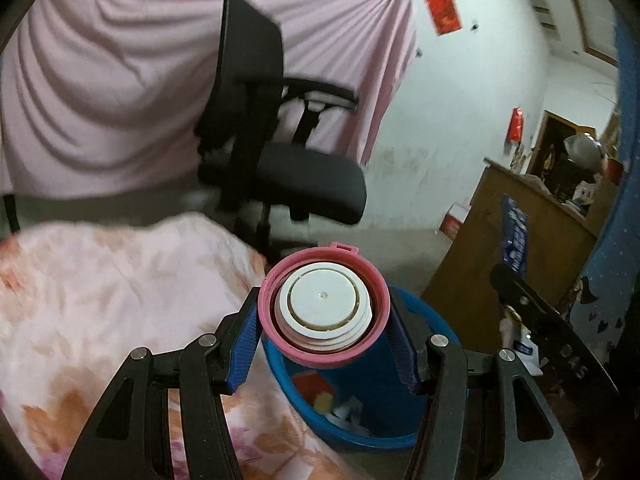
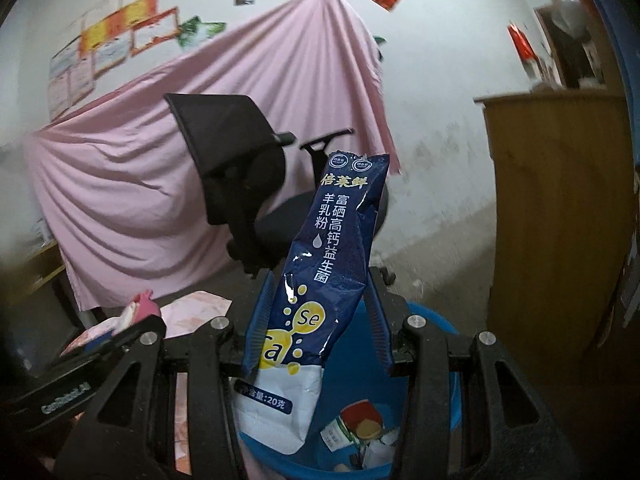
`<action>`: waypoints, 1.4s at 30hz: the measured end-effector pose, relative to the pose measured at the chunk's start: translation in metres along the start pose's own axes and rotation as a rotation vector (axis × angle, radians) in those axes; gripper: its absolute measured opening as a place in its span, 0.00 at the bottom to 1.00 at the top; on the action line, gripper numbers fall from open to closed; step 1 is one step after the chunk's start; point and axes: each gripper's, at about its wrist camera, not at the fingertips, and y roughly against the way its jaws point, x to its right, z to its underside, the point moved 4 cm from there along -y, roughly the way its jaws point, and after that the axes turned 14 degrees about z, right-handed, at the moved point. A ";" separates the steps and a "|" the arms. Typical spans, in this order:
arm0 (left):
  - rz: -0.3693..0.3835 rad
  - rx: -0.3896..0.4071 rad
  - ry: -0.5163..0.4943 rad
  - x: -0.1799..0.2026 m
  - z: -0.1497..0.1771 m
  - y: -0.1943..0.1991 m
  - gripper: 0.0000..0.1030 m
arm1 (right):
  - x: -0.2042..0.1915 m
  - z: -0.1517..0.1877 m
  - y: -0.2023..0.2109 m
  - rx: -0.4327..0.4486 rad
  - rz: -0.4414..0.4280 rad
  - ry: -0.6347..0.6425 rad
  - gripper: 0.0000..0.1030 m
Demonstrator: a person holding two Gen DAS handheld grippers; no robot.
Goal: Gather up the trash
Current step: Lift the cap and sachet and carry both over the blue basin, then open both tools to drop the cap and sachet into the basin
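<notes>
Left claw [image 1: 324, 334] clamps a pink-rimmed jar lid [image 1: 323, 312] above the blue trash bin [image 1: 360, 412] by the bed's edge. Right claw [image 2: 318, 320] grips a navy milk-powder sachet [image 2: 326, 264] upright over that bin [image 2: 434, 324], scraps inside.

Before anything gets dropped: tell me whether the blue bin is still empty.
No. The blue bin already holds scraps, among them a red and yellow wrapper at its bottom.

Blue bin [image 1: 404, 408] (trash inside) stands beside floral bed [image 1: 100, 300].
</notes>
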 end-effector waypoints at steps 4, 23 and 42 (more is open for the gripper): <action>-0.008 -0.093 0.051 -0.004 0.008 -0.025 0.51 | 0.015 0.004 -0.011 -0.053 0.023 -0.040 0.70; -0.007 -0.281 0.076 -0.005 0.032 -0.064 0.52 | 0.022 0.028 -0.052 -0.310 -0.013 -0.039 0.71; -0.080 -0.177 0.011 -0.009 0.011 -0.015 0.53 | 0.007 0.024 -0.047 -0.288 -0.033 -0.006 0.75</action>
